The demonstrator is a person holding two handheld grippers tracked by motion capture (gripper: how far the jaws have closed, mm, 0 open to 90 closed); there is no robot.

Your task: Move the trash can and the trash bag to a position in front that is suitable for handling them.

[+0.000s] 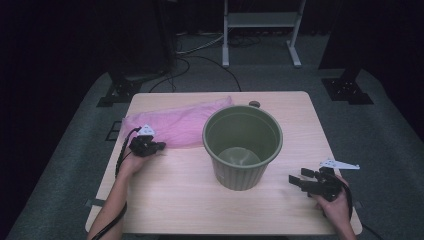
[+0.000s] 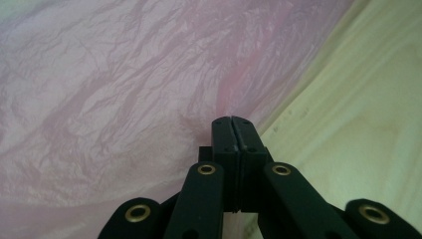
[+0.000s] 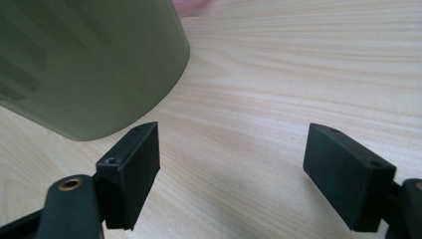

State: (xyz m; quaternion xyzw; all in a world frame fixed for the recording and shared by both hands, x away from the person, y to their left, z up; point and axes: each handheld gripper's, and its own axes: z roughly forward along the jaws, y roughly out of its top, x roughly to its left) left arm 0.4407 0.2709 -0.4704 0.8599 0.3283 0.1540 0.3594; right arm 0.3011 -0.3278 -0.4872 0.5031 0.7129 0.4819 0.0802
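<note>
Jaws of the left gripper (image 2: 232, 122) are pressing together at the near edge of the pink plastic bag (image 2: 124, 89); whether a fold of film is caught between them cannot be told, since the tips are meeting right at the bag's border with the table (image 2: 358, 119). From the high view, this left gripper (image 1: 159, 146) is working just beside the green bin (image 1: 242, 145), on its left, where the pink plastic bag (image 1: 175, 122) is lying flat and spread behind and to the left of the bin. Such a flat, thin film is probably being pinched at its edge because no other part is offering a purchase. Jaws of the right gripper (image 3: 231, 164) are standing wide apart, holding nothing and touching nothing, with bare table (image 3: 278, 74) between them and the green bin (image 3: 84, 59) rising just beyond the left jaw. In the high view the right gripper (image 1: 299, 181) is waiting to the right of the bin, near its base, likely placed there to steady the bin or receive the bag's other edge for lining it. The bin is standing upright and empty.
</note>
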